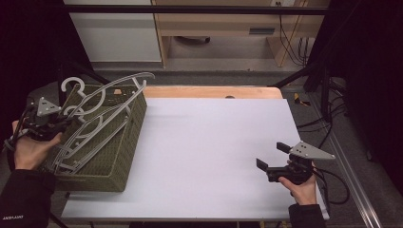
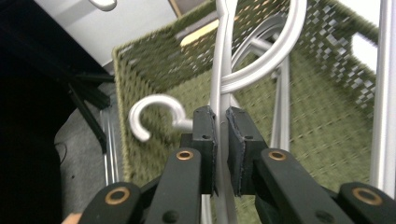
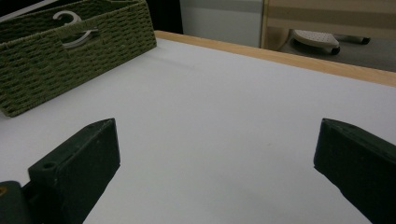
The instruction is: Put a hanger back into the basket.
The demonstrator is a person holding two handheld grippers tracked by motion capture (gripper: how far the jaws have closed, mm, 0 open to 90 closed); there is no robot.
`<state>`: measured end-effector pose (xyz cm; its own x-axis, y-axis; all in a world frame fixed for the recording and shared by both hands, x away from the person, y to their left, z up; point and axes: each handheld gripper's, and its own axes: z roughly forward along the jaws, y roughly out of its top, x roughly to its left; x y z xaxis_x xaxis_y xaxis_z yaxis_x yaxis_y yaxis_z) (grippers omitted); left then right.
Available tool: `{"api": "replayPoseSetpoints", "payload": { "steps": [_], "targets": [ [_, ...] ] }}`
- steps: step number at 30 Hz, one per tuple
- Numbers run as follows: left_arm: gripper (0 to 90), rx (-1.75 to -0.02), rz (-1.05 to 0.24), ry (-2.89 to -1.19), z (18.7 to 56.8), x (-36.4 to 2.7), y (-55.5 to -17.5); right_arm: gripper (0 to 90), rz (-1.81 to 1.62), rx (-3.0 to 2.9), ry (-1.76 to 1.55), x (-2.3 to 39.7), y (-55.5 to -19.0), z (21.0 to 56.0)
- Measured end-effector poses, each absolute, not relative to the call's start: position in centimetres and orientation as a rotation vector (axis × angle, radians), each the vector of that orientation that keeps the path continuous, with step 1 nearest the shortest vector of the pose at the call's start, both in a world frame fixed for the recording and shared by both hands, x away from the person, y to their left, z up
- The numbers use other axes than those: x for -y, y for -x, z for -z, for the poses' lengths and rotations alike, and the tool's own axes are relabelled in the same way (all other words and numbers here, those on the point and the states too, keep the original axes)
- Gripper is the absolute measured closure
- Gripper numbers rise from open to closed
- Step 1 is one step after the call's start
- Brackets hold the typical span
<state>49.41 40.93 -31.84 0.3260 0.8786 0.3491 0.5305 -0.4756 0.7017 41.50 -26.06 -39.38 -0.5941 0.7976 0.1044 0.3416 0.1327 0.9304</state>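
While left gripper pinches a grey hanger over green basket, right gripper gapes empty.

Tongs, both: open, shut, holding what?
Left tongs: shut on a hanger in the basket.
Right tongs: open, holding nothing, above the table.

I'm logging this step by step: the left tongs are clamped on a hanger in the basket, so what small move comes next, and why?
Probably lift the left tongs a little. They are shut on one grey hanger lying among other hangers in the green woven basket, so a short rise should free it. The right tongs are open over the white tabletop.
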Motion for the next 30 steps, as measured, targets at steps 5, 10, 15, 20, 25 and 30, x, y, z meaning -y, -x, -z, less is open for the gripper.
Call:
{"api": "replayPoseSetpoints", "payload": {
  "steps": [5,10,15,20,25,30],
  "targets": [
    [82.1,-1.281,-0.999,-2.144,32.8,-42.3,-49.5,0.6,-1.458,-1.998,-1.096,26.1,-41.5,39.4],
    [82.1,-1.320,-1.004,-2.138,33.4,-43.4,-49.3,0.6,-1.454,-2.005,-1.091,26.1,-41.6,39.5],
    [82.1,-1.325,-1.024,-2.161,33.6,-43.8,-49.4,0.6,-1.459,-1.999,-1.099,26.1,-41.5,39.4],
    [82.1,-1.349,-1.046,-2.185,34.2,-44.2,-49.6,0.6,-1.455,-2.004,-1.095,26.1,-41.5,39.4],
    [82.1,-1.369,-1.051,-2.199,35.1,-44.8,-49.5,0.6,-1.456,-2.004,-1.096,26.1,-41.5,39.4],
    [82.0,-1.363,-1.069,-2.250,35.9,-44.4,-49.7,0.6,-1.452,-2.003,-1.096,26.1,-41.5,39.5]
  ]
}}
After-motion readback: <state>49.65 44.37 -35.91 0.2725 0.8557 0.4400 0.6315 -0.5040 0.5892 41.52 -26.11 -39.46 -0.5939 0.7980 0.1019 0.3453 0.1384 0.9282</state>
